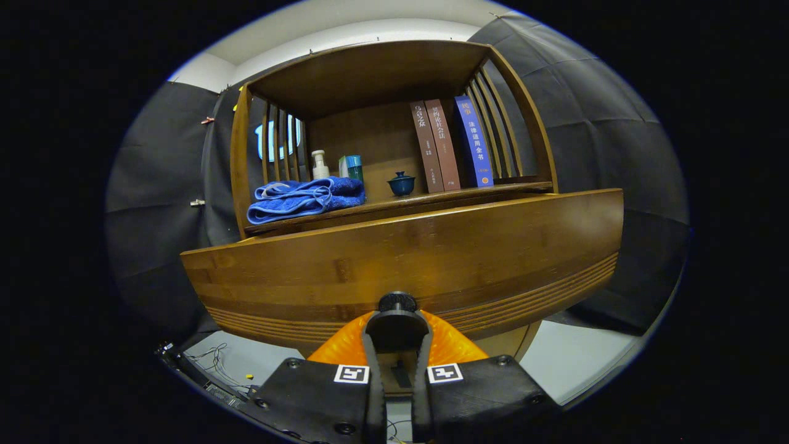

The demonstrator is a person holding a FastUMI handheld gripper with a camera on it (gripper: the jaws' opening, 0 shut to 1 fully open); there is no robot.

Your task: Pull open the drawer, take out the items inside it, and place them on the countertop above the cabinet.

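Note:
The wooden drawer front (407, 259) spans the space just ahead of my fingers and stands forward of the cabinet. Its small black knob (397, 301) sits at the lower middle of the front. My gripper (397, 325) is shut on that knob, with the black fingertips (372, 333) closed around it from both sides and the orange finger backs spread behind them. The inside of the drawer is hidden behind its front panel. The countertop (468, 191) runs just above and behind the drawer's top edge.
On the countertop lie a folded blue towel (305, 198), a white pump bottle (319, 165), a teal box (352, 168), a small blue lidded cup (401, 184) and three upright books (453, 145). Slatted wooden sides and a top board enclose that shelf. Cables lie on the floor (216, 361).

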